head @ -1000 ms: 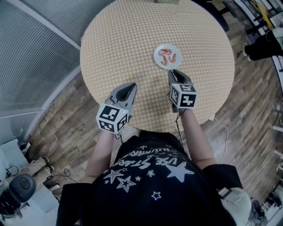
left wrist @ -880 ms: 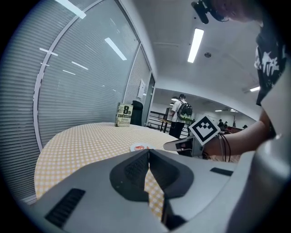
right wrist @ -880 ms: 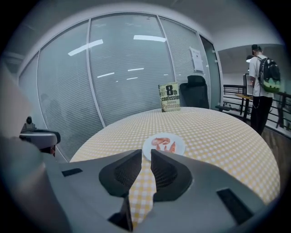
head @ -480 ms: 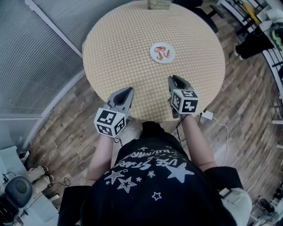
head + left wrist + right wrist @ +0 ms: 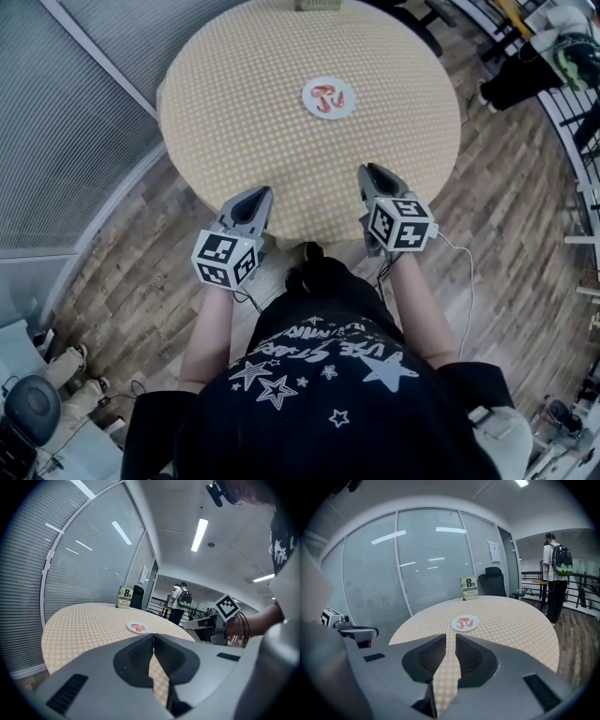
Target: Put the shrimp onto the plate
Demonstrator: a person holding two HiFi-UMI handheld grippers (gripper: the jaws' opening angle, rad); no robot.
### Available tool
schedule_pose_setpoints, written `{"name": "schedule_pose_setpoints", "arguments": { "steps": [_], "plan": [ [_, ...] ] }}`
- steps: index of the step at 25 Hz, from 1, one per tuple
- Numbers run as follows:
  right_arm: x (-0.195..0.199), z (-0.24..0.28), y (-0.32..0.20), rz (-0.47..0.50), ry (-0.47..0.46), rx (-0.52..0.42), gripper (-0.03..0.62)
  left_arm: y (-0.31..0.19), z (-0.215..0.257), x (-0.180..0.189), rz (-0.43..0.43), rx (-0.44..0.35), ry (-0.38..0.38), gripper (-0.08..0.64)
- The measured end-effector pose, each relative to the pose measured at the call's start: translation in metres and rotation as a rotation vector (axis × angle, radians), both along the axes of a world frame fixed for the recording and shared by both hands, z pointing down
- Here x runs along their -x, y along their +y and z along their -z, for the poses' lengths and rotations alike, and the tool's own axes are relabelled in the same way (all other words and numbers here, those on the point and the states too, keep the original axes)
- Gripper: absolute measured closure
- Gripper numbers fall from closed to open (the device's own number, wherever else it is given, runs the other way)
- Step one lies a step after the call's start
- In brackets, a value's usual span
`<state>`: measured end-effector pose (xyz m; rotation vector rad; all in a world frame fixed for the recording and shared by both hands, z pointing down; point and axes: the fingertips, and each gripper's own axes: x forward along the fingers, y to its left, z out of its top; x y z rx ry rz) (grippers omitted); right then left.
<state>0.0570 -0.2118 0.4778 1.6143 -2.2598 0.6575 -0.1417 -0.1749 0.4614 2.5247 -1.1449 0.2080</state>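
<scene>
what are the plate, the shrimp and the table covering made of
Plate: plain smooth white, ceramic or plastic, can't tell which. Shrimp: even orange-red, too small to tell real from plastic. Table covering: yellow-and-white check, looks like matte cloth or vinyl.

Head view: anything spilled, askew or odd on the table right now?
Nothing stands out. The shrimp lie on the plate, which sits flat on the table, well in from its edge. The left gripper and right gripper hold nothing.
</scene>
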Motion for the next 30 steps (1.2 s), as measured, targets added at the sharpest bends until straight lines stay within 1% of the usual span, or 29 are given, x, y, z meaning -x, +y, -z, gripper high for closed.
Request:
{"name": "schedule_pose_setpoints", "arguments": {
  "steps": [3, 5, 8, 11, 14, 19, 23, 30],
  "plan": [
    [-0.008, -0.006, 0.007, -0.006, -0.005, 0.015, 0.52, 0.002, -0.004, -0.001, 0.008, 0.008, 0.0, 0.551],
    [-0.012, -0.006, 0.01, -0.006, -0.013, 0.015, 0.52, 0.004, -0.004, -0.005, 0.006, 0.005, -0.013, 0.551],
    [-0.018, -0.001, 0.012, 0.004, -0.023, -0.001, 0.52, 0.008, 0.001, -0.012, -0.003, -0.013, -0.038, 0.551],
    [-0.024, 0.006, 0.019, 0.017, -0.036, -0.016, 0.52, 0.015, 0.009, -0.021, 0.011, -0.026, -0.044, 0.551],
    [-0.033, 0.011, 0.037, 0.027, -0.06, -0.025, 0.52, 0.03, 0.019, -0.033, 0.025, -0.037, -0.042, 0.551],
    [-0.049, 0.017, 0.064, 0.041, -0.093, -0.034, 0.52, 0.06, 0.033, -0.057, 0.015, -0.056, -0.056, 0.551],
    [-0.055, 0.03, 0.078, 0.067, -0.116, -0.069, 0.521, 0.075, 0.042, -0.067, 0.025, -0.07, -0.064, 0.551],
    [-0.075, 0.042, 0.11, 0.128, -0.138, -0.109, 0.525, 0.102, 0.061, -0.102, 0.045, -0.126, -0.069, 0.551]
  ]
}}
